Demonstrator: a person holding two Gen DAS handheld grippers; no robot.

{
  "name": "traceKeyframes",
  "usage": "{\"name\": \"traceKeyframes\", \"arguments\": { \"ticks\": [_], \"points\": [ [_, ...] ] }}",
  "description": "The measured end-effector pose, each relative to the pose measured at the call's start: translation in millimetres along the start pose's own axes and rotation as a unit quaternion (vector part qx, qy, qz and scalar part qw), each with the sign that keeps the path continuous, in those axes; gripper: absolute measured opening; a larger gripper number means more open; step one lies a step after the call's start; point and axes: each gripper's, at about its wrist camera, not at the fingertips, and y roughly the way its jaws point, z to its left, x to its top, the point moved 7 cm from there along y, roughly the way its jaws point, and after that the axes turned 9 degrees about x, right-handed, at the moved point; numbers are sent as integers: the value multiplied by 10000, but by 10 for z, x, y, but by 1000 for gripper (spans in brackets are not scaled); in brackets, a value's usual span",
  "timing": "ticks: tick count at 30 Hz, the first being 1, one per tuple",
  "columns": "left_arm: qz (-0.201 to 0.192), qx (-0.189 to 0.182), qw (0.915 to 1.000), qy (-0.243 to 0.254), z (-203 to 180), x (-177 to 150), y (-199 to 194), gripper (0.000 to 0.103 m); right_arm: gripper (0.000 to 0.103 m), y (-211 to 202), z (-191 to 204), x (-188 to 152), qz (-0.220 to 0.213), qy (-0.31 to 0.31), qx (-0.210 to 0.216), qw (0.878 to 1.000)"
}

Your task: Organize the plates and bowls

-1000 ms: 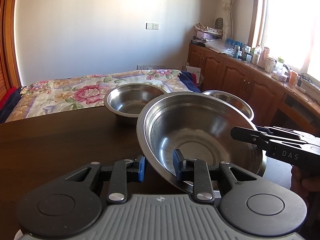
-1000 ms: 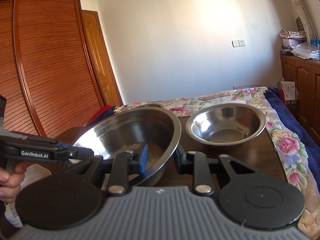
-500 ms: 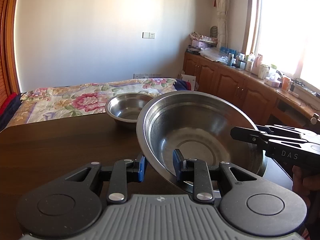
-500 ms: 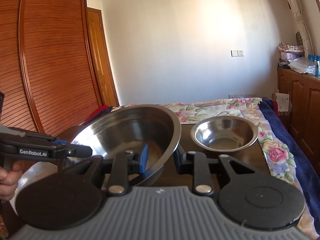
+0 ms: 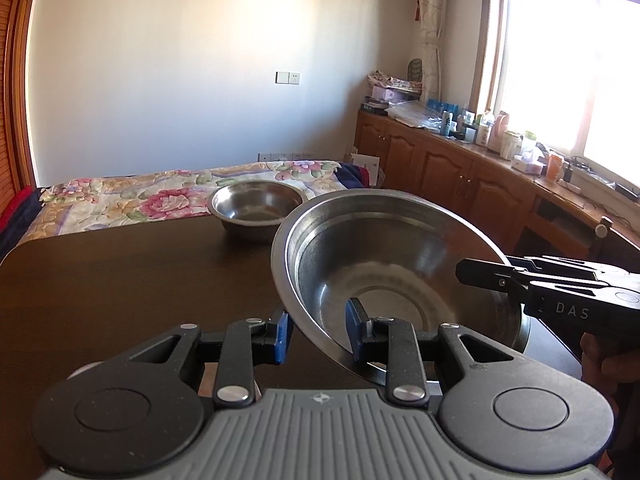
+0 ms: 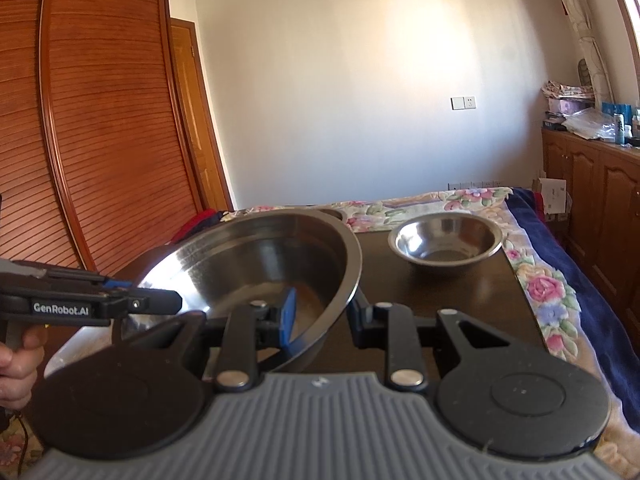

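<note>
A large steel bowl (image 5: 384,264) hangs tilted above the dark table (image 5: 120,280), held from two sides. My left gripper (image 5: 318,334) is shut on its near rim, blue pads either side of the wall. My right gripper (image 6: 322,318) is shut on the opposite rim of the large bowl (image 6: 256,264), and its black fingers (image 5: 492,276) show at the right in the left wrist view. A small steel bowl (image 5: 256,208) stands at the table's far edge. The right wrist view shows a small bowl (image 6: 446,240) on the table and another's rim (image 6: 330,213) peeking behind the large one.
A bed with a floral cover (image 5: 120,200) runs along the table's far edge. Wooden cabinets (image 5: 460,172) with clutter on top line the right wall under the window. A slatted wardrobe (image 6: 100,140) stands at the left. A hand (image 6: 16,360) holds the left gripper.
Both grippers have risen and drawn back with the large bowl. The small bowls now sit lower and farther off, and one has slipped out of sight behind the large bowl in the left wrist view.
</note>
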Motion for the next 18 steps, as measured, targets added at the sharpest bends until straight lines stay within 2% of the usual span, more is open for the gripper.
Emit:
{"name": "traceKeyframes", "arguments": {
  "ticks": [18],
  "points": [
    [54,-7,9999,150,-143,-224,-204,32,30,-232,38,-196,64,109,-86,9999]
  ]
}}
